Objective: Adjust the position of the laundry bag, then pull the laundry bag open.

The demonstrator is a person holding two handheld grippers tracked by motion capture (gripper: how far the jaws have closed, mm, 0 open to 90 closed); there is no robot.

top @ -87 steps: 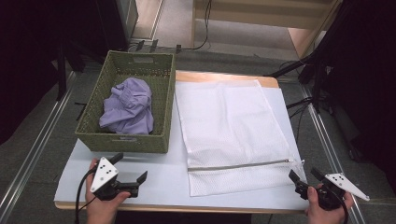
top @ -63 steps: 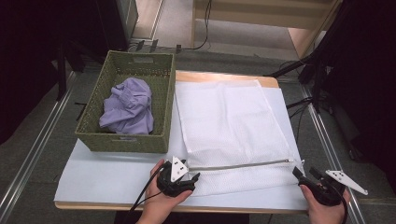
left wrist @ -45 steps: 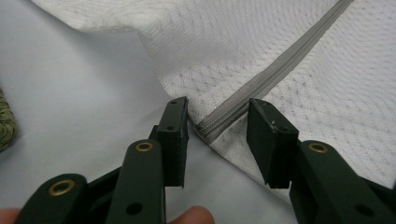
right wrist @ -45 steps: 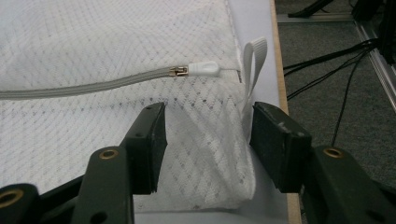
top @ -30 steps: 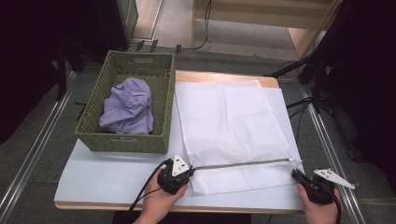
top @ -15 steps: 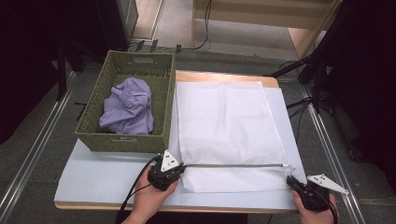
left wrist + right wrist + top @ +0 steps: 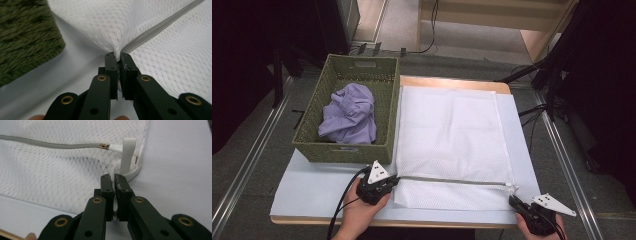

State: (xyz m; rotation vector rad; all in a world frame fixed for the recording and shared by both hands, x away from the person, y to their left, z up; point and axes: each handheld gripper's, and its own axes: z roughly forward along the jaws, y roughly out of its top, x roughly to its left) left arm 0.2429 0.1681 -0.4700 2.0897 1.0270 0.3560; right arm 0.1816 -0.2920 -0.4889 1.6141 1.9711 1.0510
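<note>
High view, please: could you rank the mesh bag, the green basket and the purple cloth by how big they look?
Largest to smallest:
1. mesh bag, which covers the most table.
2. green basket, somewhat smaller.
3. purple cloth, bunched inside the basket.

Green woven basket (image 7: 383, 116) with crumpled lilac garment (image 7: 349, 115), on pale table (image 7: 314, 179).

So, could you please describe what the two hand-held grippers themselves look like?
Each hand-held gripper, left and right, is black with a grey three-cornered plate on top. The gripper views show black linkage bars with brass-coloured rivets leading to two flat jaws. A black cable trails from the left one.
</note>
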